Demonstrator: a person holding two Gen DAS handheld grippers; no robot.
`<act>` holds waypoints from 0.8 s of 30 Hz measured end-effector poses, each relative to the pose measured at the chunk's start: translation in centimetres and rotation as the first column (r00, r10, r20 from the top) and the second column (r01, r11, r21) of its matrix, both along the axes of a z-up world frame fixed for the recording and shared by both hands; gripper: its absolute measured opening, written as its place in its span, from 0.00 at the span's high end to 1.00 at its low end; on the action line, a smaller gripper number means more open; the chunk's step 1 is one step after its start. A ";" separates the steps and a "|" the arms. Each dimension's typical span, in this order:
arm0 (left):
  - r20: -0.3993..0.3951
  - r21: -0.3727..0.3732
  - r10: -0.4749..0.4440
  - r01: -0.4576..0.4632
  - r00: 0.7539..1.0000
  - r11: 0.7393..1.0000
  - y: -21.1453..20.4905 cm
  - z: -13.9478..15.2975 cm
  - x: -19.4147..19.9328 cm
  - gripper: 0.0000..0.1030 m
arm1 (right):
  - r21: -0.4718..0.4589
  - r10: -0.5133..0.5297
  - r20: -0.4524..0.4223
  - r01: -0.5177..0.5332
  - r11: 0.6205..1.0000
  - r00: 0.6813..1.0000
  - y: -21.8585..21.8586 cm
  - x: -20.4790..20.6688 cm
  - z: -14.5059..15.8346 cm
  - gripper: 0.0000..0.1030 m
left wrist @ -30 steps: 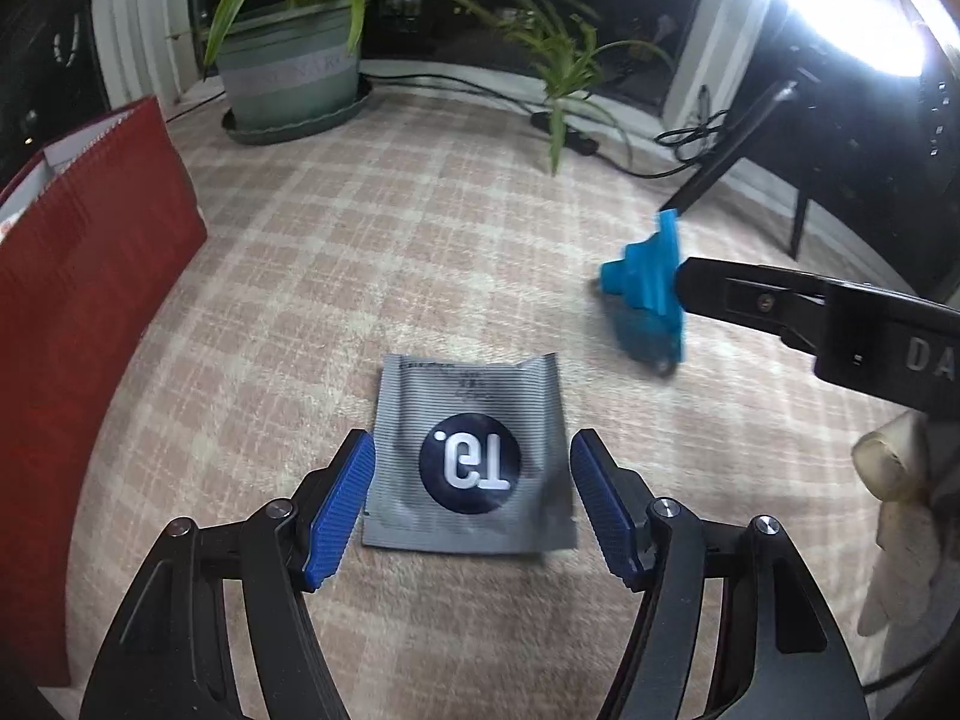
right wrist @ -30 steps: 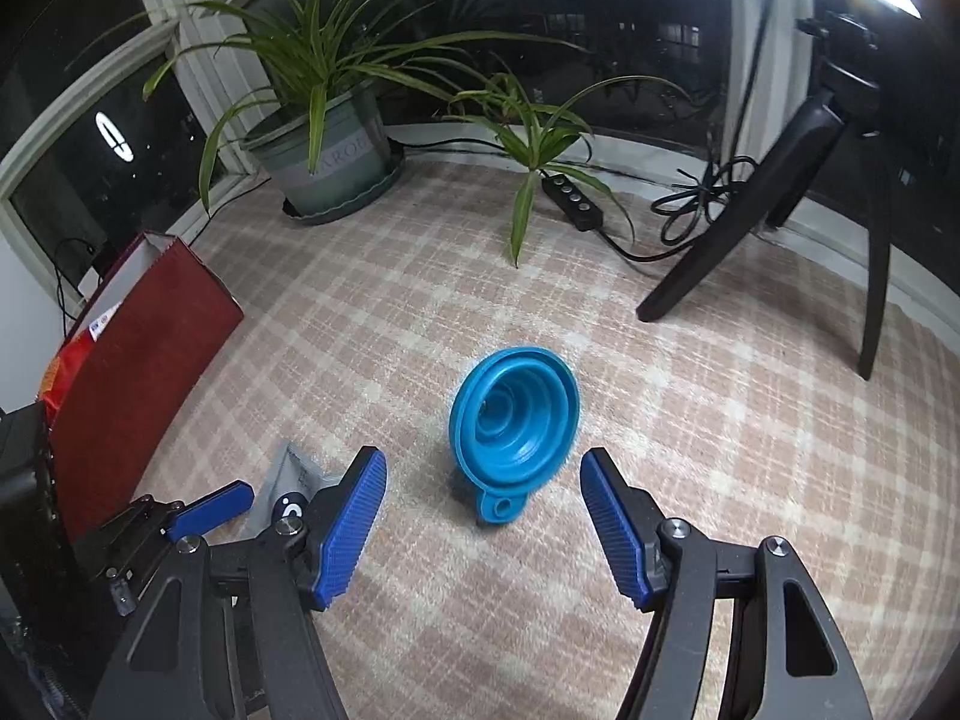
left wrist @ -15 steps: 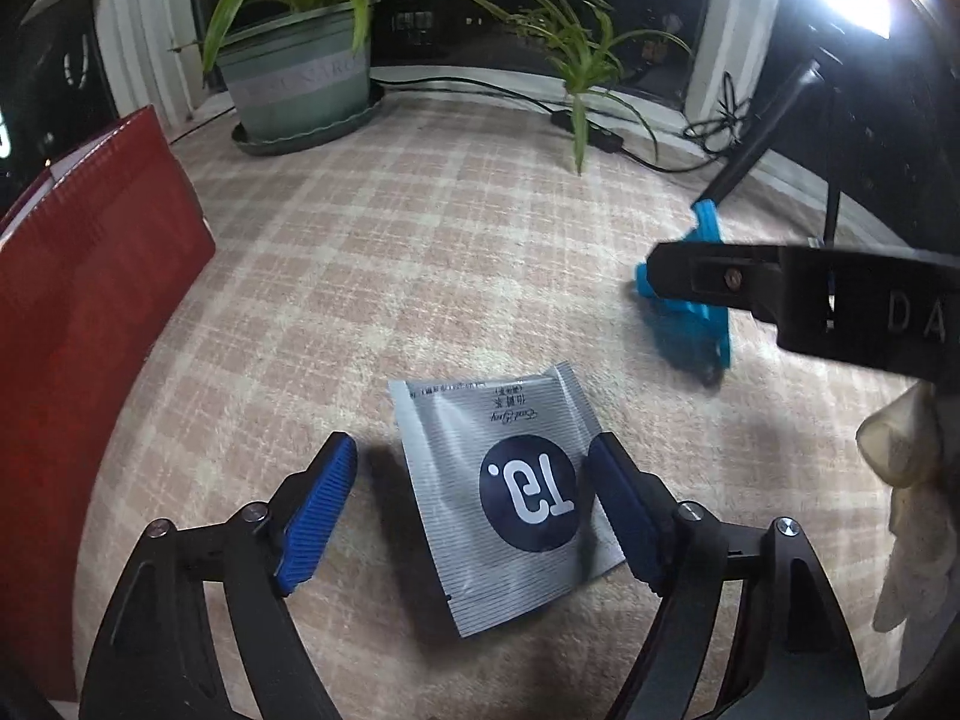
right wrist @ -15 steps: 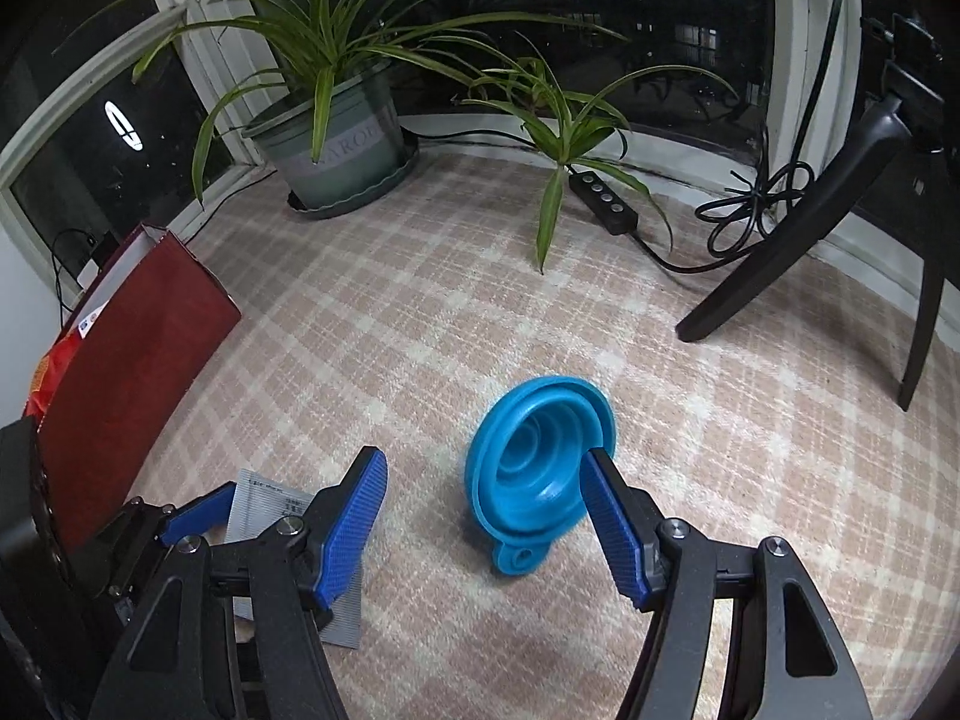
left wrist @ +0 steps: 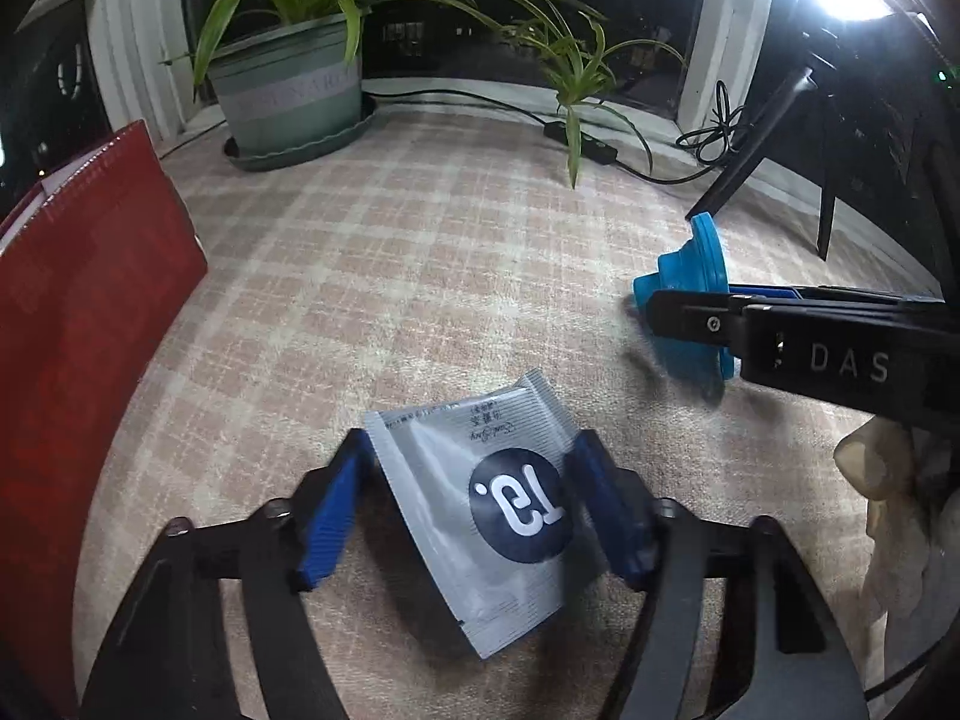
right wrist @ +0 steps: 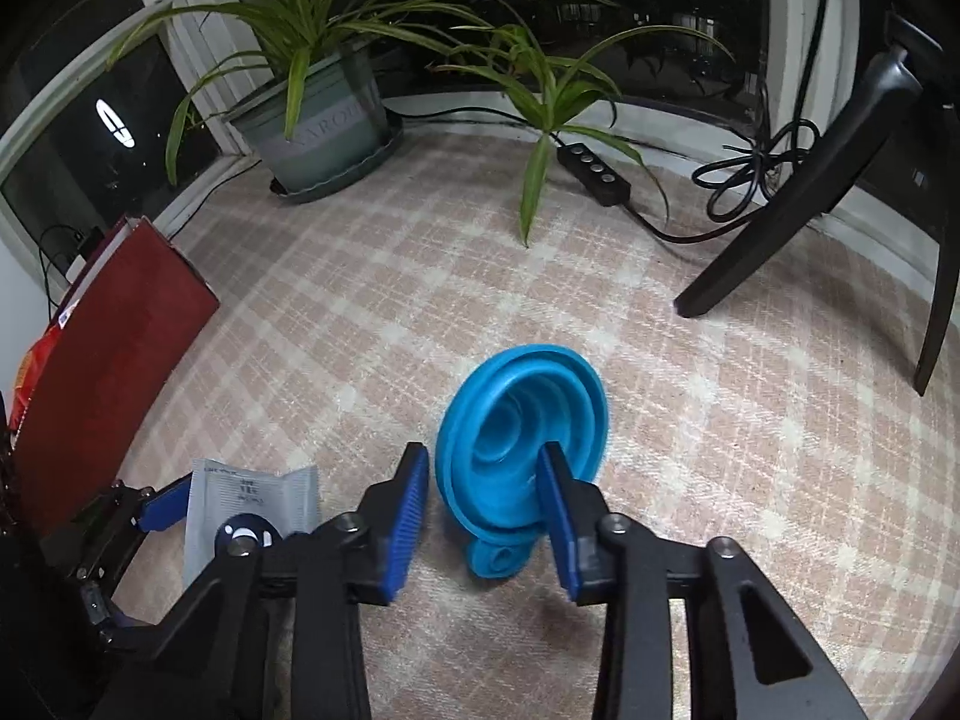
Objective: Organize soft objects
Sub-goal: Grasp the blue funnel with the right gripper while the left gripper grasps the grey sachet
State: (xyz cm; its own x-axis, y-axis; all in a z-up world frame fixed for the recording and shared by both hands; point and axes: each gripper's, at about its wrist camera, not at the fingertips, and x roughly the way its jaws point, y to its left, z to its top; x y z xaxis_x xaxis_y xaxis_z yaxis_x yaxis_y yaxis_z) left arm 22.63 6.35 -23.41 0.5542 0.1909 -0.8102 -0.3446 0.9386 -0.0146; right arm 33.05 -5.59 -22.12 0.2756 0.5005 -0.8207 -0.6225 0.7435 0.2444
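A silver sachet (left wrist: 480, 480) with a dark round logo lies askew between the blue pads of my left gripper (left wrist: 471, 504). Its jaws are closing, and both pads touch the sachet's edges. The right wrist view shows the sachet (right wrist: 240, 492) creased and raised off the cloth. A blue collapsible funnel (right wrist: 516, 420) lies on its side with its mouth towards the camera. My right gripper (right wrist: 483, 516) straddles its left rim, jaws closing. One pad is in front of the mouth. The other is just outside the rim, with a thin gap. The funnel (left wrist: 696, 276) also shows in the left wrist view.
A checked cloth (left wrist: 390, 276) covers the surface. A red bag (left wrist: 78, 330) stands at the left and a potted plant (left wrist: 288, 96) at the back. A power strip (right wrist: 594, 174), cables and black tripod legs (right wrist: 780, 222) are at the back right. A pale glove (left wrist: 882, 480) is at the right edge.
The left jaws widened, then narrowed onto the sachet, which turned and lifted at one side. The right gripper came down over the funnel, and its jaws narrowed around the rim.
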 end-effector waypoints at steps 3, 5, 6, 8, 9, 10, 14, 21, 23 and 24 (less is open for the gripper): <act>0.018 -0.004 0.003 -0.003 1.000 1.000 0.1 0.2 -0.2 0.76 | 0.004 -0.003 -0.004 0.003 1.000 1.000 -0.2 0.2 -0.1 0.73; 0.029 -0.017 0.005 -0.005 1.000 1.000 0.3 0.3 -0.2 0.84 | 0.008 -0.003 -0.003 0.003 1.000 1.000 -0.3 0.2 -0.1 0.75; 0.035 -0.030 0.000 0.001 0.999 1.000 0.4 0.3 -0.3 0.87 | 0.011 -0.001 -0.002 0.002 1.000 1.000 -0.3 0.1 -0.1 0.77; 0.042 -0.048 -0.002 0.004 0.999 0.999 0.4 0.3 -0.4 0.91 | 0.016 0.002 0.005 -0.002 1.000 1.000 -0.3 0.0 0.0 0.83; 0.047 -0.059 0.001 0.002 0.999 0.998 0.5 0.3 -0.5 0.91 | 0.016 0.003 0.012 -0.003 1.000 1.000 -0.3 -0.1 0.1 0.85; 0.051 -0.072 0.004 0.000 0.999 0.997 0.6 0.3 -0.6 0.92 | 0.017 0.005 0.019 -0.006 1.000 1.000 -0.2 -0.2 0.2 0.88; 0.060 -0.108 0.014 -0.008 0.998 0.994 0.9 0.5 -1.1 0.93 | 0.017 0.005 0.041 -0.006 1.000 0.999 -0.2 -0.5 0.6 0.91; 0.094 -0.107 0.007 0.003 0.996 0.994 0.7 1.8 -1.7 0.94 | 0.053 -0.025 0.046 0.022 0.998 0.999 -1.9 -0.6 1.9 0.92; 0.105 -0.116 0.009 0.003 0.994 0.993 0.9 2.1 -1.9 0.94 | 0.063 -0.031 0.049 0.028 0.998 0.998 -2.3 -0.8 2.5 0.92; 0.114 -0.123 0.011 0.003 0.993 0.992 0.9 2.5 -2.1 0.94 | 0.066 -0.032 0.051 0.029 0.997 0.998 -2.4 -0.9 2.8 0.92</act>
